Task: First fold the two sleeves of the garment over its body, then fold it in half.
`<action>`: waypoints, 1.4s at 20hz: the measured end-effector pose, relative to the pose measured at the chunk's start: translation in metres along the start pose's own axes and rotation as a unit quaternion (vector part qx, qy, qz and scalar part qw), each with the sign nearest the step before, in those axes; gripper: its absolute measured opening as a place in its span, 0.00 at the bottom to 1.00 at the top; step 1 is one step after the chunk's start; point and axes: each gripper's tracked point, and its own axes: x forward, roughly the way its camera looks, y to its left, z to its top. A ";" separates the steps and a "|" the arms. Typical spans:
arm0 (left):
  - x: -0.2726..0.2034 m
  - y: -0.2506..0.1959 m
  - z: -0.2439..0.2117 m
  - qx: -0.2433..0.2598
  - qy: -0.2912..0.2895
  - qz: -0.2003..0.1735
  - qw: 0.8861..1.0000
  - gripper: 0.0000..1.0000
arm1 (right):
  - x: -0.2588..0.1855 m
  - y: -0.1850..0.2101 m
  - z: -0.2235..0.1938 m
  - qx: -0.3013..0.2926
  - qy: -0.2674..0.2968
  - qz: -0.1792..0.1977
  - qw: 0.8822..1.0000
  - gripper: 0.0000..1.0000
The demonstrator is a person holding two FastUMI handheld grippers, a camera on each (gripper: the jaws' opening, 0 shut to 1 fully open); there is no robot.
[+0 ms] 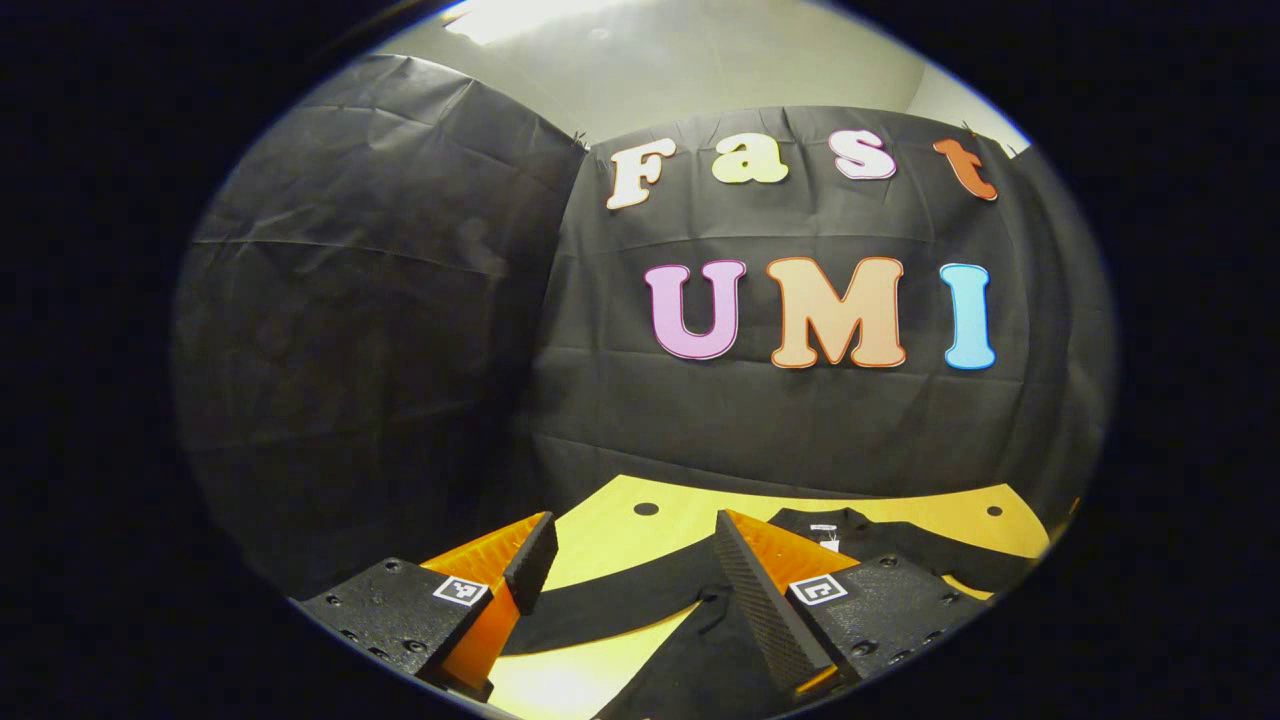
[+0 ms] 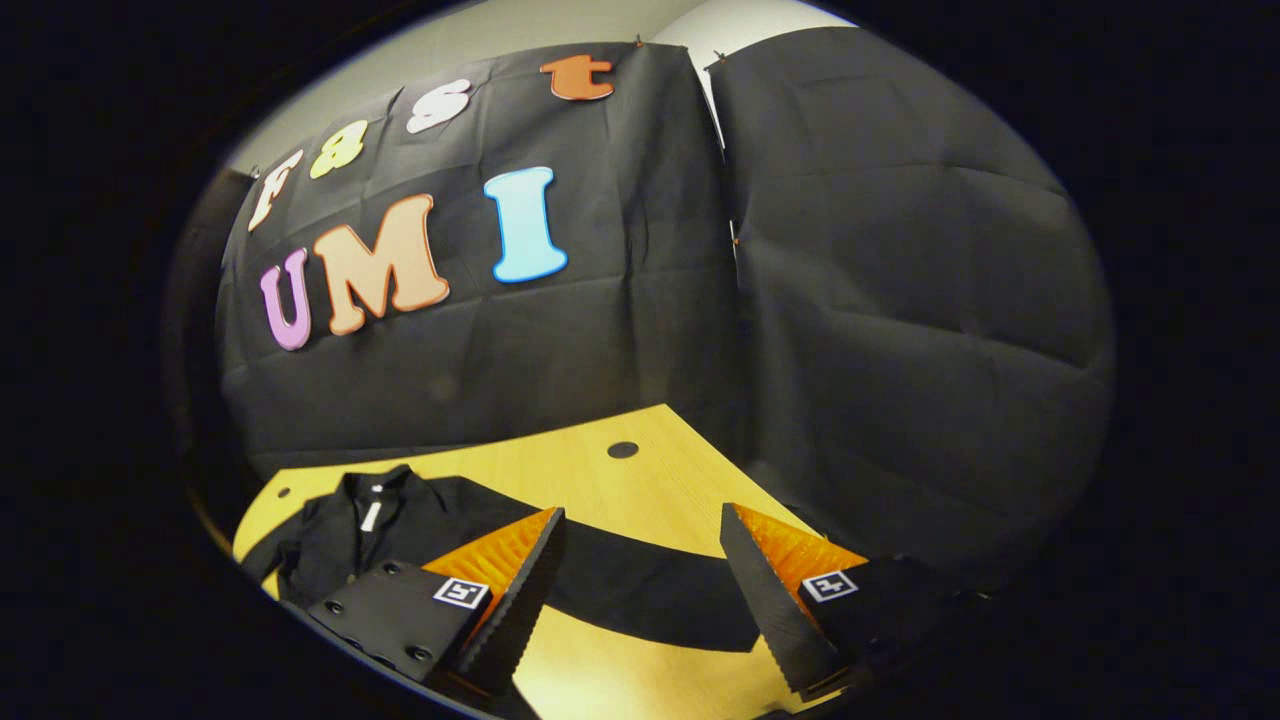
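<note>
So far: nothing of the folding looks done, as far as these pictures let me judge.
Garment: a black garment lies flat on the yellow wooden table, collar toward the far wall, spread across the table's middle.
Sleeves: one sleeve stretches out sideways in the left gripper view, and the other sleeve does the same in the right gripper view; neither lies over the body yet.
Left to do: both sleeve folds, then the fold in half (the whole task, by my reading).
Left gripper: jaws wide apart, holding nothing, poised above its sleeve; I cannot tell whether a fingertip brushes the cloth.
Right gripper: jaws likewise wide apart and empty, framing the outstretched sleeve from above.
Table: round holes show in the bare wood beyond the garment.
</note>
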 end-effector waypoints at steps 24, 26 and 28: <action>-0.011 -0.018 -0.031 0.023 0.043 0.000 0.999 0.93 | 0.089 -0.056 -0.132 -0.012 0.183 -0.036 0.982 0.98; -0.011 -0.019 -0.034 0.021 0.048 0.001 0.999 0.93 | 0.092 -0.056 -0.134 -0.005 0.188 -0.037 0.981 0.94; -0.013 -0.017 -0.038 0.023 0.053 0.004 0.998 0.93 | 0.092 -0.060 -0.136 0.001 0.189 -0.039 0.981 0.94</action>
